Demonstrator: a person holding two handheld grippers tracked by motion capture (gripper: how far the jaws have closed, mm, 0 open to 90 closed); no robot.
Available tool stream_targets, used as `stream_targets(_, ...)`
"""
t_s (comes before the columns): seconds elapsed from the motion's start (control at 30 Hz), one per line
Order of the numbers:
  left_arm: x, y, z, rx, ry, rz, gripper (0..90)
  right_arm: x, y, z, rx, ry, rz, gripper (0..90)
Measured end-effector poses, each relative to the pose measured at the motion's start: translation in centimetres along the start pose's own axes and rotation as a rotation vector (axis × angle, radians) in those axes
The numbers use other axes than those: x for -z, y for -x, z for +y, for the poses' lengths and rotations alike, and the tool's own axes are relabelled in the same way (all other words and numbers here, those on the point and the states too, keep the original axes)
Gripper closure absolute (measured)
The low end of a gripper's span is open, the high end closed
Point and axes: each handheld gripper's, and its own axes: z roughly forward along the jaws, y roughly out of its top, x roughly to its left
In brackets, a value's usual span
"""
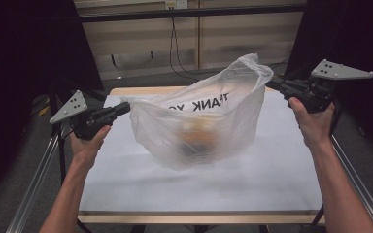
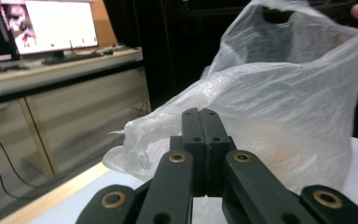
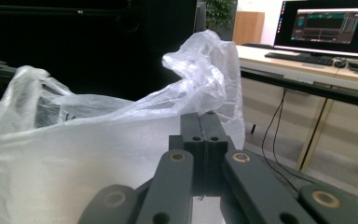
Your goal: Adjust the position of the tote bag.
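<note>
Monitor (image 3: 338, 28) beyond pinched bag (image 3: 98, 154)

The high view looks forward and down on the table (image 1: 281, 170); both gripper views face close-up the plastic bag (image 1: 199, 121), from opposite sides.

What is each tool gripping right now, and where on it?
Both grip the plastic bag: the left tool is shut on its left top edge, the right tool on its right top edge. The bag hangs between them above the table.
</note>
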Motion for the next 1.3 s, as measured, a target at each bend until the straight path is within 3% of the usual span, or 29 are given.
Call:
stream_targets(0.07, 0.5, 0.7, 0.6, -0.021, 0.007, -0.004, 90.0, 0.4, -0.1, 0.2, 0.003, 0.007, -0.005, 90.0)
stream_targets(0.27, 1.2, 1.9, 1.5, -0.024, 0.04, -0.038, 90.0, 1.5, -0.2, 1.3, 0.0, 0.059, -0.024, 90.0)
stream_targets(0.33, 1.3, 2.7, 1.3, -0.049, 0.019, -0.055, 90.0, 1.8, -0.4, 1.3, 0.0, 0.074, -0.02, 90.0)
stream_targets(0.37, 1.3, 3.1, 1.0, -0.078, -0.018, -0.071, 90.0, 2.0, -0.5, 1.2, 0.007, 0.077, -0.024, 90.0)
stream_targets(0.43, 1.3, 3.7, 0.3, -0.091, -0.04, -0.077, 90.0, 2.5, -0.7, 0.6, 0.005, 0.078, -0.018, 90.0)
stream_targets(0.63, 0.5, 4.4, -2.0, -0.089, -0.121, -0.119, 90.0, 2.8, -0.6, -1.4, -0.015, 0.041, -0.014, 90.0)
stream_targets(0.7, 0.1, 4.5, -2.5, -0.088, -0.135, -0.117, 90.0, 2.5, -0.6, -2.0, -0.008, 0.013, -0.027, 90.0)
stream_targets(0.97, -1.7, 4.6, -4.6, -0.097, -0.229, -0.145, 90.0, 0.3, -0.5, -4.5, -0.022, -0.078, -0.004, 90.0)
stream_targets(1.17, -2.6, 4.6, -6.1, -0.079, -0.27, -0.145, 90.0, -1.5, -0.2, -6.3, -0.049, -0.133, 0.011, 90.0)
stream_targets(1.3, -3.1, 4.4, -7.0, -0.067, -0.296, -0.142, 90.0, -3.0, 0.5, -8.0, -0.092, -0.152, 0.024, 90.0)
